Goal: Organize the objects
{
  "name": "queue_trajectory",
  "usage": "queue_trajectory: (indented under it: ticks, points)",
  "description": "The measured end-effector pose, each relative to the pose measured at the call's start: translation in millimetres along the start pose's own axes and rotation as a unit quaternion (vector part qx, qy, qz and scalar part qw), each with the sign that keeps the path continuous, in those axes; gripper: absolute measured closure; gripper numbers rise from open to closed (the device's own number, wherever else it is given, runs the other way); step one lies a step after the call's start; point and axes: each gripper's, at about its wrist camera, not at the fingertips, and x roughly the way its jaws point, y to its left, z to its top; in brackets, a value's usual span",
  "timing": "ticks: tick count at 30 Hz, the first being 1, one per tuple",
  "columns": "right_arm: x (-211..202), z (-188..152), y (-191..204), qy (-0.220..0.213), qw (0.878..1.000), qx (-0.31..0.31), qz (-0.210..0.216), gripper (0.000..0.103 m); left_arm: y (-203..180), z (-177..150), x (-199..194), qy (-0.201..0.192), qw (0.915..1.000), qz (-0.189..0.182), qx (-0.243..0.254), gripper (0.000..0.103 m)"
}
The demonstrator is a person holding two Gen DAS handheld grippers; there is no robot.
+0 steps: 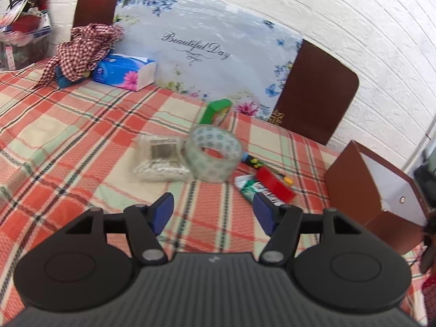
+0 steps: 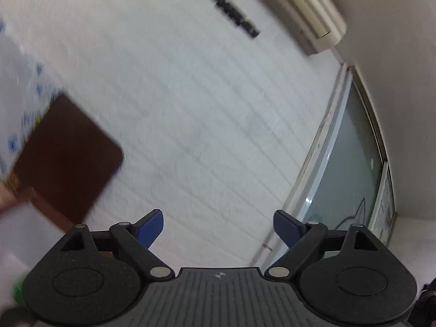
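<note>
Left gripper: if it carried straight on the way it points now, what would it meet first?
Probably the roll of clear tape, lying almost dead ahead of the open left gripper on the plaid tablecloth. Depth is unclear, so it might touch the cloth just short of the roll.

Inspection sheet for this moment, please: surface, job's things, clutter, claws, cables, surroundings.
Surface: plaid tablecloth covers the table.
Job's things: tape roll, barcoded packet beside it, green box behind, toothpaste tube and red box to the right; open brown box at the table's right edge.
Clutter: tissue box, checkered cloth.
Claws: left claw open, empty, above the cloth; right claw open, empty, aimed at the wall.
Cables: nothing seen.
Surroundings: floral board, two brown chair backs, white wall, air conditioner, window.
</note>
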Motion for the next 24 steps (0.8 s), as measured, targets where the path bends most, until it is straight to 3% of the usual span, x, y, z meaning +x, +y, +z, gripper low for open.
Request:
queue_trajectory:
  ticks: [1,2,3,5,6,7,8,9,10,13,16,18,24]
  points:
    - [-16,17,-6,-0.013,0.999,0.042,0.032,0.007,7,-1,2,0.001,1.0000,0.005,0.000,0.037]
    - [-29,33,-11,-0.013,0.992,0.084,0.099,0.006,14,-3,5,0.004,0.9999,0.012,0.002,0.037]
    - [-41,46,-9,-0.002,0.977,0.113,0.183,0.006,21,-6,10,0.006,0.9998,0.019,0.005,0.037]
    - [-58,63,11,0.053,0.927,0.135,0.346,0.013,34,-14,22,0.010,0.9988,0.045,0.017,0.037]
    - [-63,68,28,0.079,0.899,0.131,0.410,0.030,42,-20,30,0.021,0.9976,0.064,0.018,0.037]
    - [-67,70,48,0.103,0.876,0.119,0.456,0.041,52,-27,39,0.034,0.9966,0.074,0.013,0.037]
    - [-66,70,69,0.127,0.861,0.105,0.481,0.058,57,-35,39,0.014,0.9970,0.071,0.026,0.037]
    - [-61,67,89,0.154,0.852,0.100,0.491,0.066,56,-45,36,-0.014,0.9956,0.074,0.055,0.037]
    - [-51,64,104,0.183,0.843,0.107,0.495,0.066,57,-50,34,-0.024,0.9952,0.072,0.061,0.036]
    - [-16,53,141,0.266,0.801,0.132,0.520,0.066,59,-49,35,-0.027,0.9962,0.060,0.056,0.031]
    - [-12,47,165,0.293,0.782,0.120,0.537,0.065,62,-48,35,-0.031,0.9972,0.047,0.049,0.028]
    - [-20,47,166,0.294,0.780,0.122,0.539,0.072,66,-47,34,-0.034,0.9981,0.037,0.035,0.028]
    - [-69,59,109,0.265,0.778,0.097,0.562,0.073,64,-47,35,-0.035,0.9984,0.033,0.031,0.027]
